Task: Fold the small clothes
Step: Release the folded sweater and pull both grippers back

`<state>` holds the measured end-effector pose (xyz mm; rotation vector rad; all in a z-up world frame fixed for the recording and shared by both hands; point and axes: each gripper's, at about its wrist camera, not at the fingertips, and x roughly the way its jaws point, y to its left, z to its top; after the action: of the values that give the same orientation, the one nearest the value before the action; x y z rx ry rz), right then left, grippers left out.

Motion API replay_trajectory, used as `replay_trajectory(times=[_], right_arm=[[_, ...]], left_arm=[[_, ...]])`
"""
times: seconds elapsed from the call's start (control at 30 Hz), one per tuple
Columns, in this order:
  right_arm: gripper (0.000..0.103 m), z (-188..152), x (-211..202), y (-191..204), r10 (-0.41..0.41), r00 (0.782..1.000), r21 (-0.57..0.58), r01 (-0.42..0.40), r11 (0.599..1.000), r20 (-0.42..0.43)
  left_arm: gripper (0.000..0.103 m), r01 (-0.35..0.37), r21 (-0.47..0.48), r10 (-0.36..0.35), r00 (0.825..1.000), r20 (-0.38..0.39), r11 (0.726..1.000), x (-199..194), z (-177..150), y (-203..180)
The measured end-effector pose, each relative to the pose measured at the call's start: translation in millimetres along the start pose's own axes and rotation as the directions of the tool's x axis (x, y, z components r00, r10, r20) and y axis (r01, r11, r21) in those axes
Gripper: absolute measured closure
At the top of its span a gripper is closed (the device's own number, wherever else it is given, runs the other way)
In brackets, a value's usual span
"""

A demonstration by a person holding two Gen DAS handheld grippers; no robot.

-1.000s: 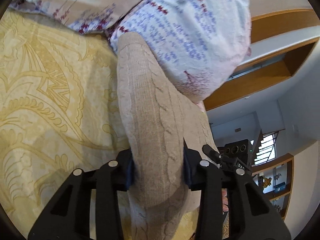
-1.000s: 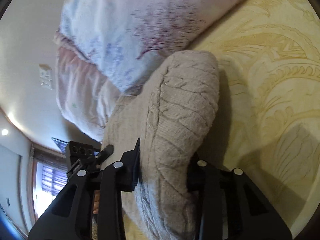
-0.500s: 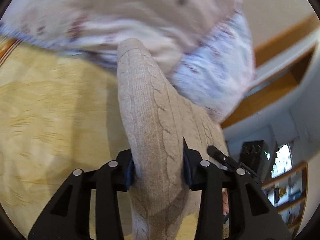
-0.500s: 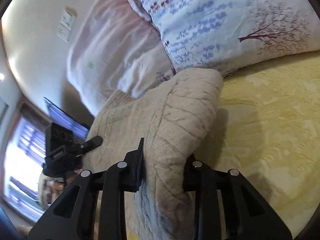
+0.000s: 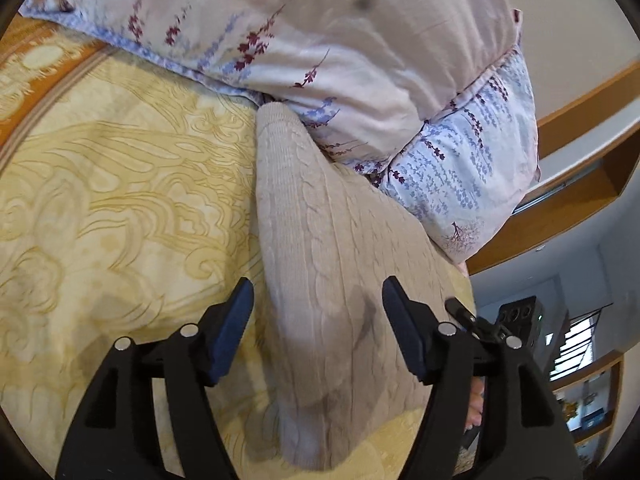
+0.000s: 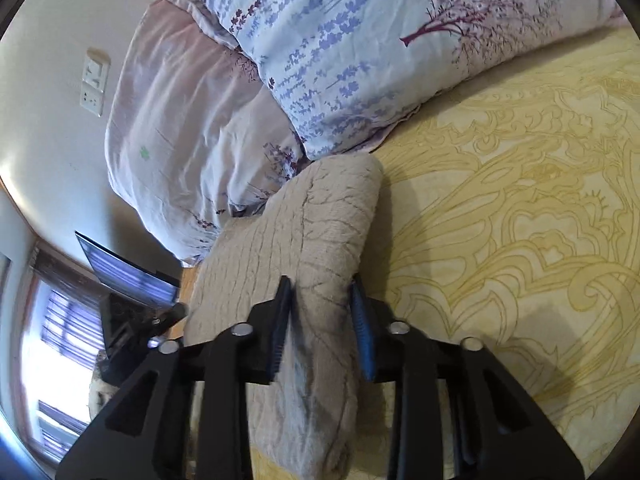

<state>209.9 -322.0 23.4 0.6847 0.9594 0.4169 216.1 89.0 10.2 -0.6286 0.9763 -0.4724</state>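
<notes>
A beige cable-knit sweater (image 5: 320,248) lies folded on the yellow patterned bedspread (image 5: 120,200), its far end against the pillows. My left gripper (image 5: 318,300) is open, its fingers spread either side of the sweater's edge and clear of the knit. In the right wrist view the same sweater (image 6: 304,232) runs between the fingers of my right gripper (image 6: 320,300), which is shut on the sweater's folded edge. The other gripper shows at the right edge of the left wrist view (image 5: 516,320).
Two floral pillows (image 5: 360,60) are stacked at the head of the bed; they also show in the right wrist view (image 6: 360,40). A wall with a socket plate (image 6: 94,88) and a dark screen (image 6: 124,272) lie to the left. The bedspread (image 6: 520,240) stretches right.
My left gripper has opened and let go of the sweater, which now rests on the bed. Both grippers came down toward the bedspread near the pillows. My right gripper still grips the sweater.
</notes>
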Motion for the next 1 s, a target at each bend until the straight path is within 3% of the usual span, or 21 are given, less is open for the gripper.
replay_trajectory(times=[0.13,0.2,0.27,0.37,0.47,0.57,0.67,0.83,0.9,1.0], right_arm=[[0.092,1,11,1,-0.128,0.992,0.000,0.128,0.992,0.013],[0.089,-1,14,6,-0.173,0.985,-0.022,0.174,0.985,0.011],[0.080,-5,0,22,-0.243,0.967,-0.086,0.250,0.964,0.080],[0.071,-17,-26,43,-0.191,0.968,-0.161,0.216,0.963,0.160],[0.064,-34,-37,61,-0.107,0.986,-0.231,0.135,0.963,0.131],[0.062,-47,-26,65,-0.110,0.992,-0.265,0.122,0.956,0.059],[0.052,-53,5,56,-0.239,0.971,-0.258,0.227,0.939,-0.012],[0.050,-58,-14,64,-0.263,0.961,-0.261,0.277,0.925,0.089],[0.026,-64,-30,71,-0.284,0.946,-0.278,0.319,0.906,0.159],[0.013,-76,-48,77,-0.288,0.932,-0.309,0.347,0.885,0.221]], left_arm=[[0.030,-0.110,0.074,0.104,0.991,0.084,0.991,-19,-14,-10],[0.026,-0.173,0.118,0.158,0.979,0.128,0.978,-29,-22,-15],[0.021,-0.267,0.169,0.237,0.955,0.181,0.949,-40,-35,-22],[0.013,-0.358,0.216,0.307,0.922,0.236,0.908,-56,-57,-26],[0.004,-0.420,0.242,0.350,0.892,0.285,0.874,-67,-78,-30],[0.002,-0.441,0.254,0.365,0.883,0.296,0.861,-71,-93,-34],[0.002,-0.435,0.256,0.373,0.892,0.256,0.863,-63,-100,-37],[0.002,-0.485,0.261,0.430,0.870,0.240,0.835,-51,-110,-43],[0.002,-0.506,0.247,0.448,0.856,0.257,0.826,-50,-114,-45],[0.002,-0.546,0.248,0.487,0.833,0.263,0.800,-44,-121,-48]])
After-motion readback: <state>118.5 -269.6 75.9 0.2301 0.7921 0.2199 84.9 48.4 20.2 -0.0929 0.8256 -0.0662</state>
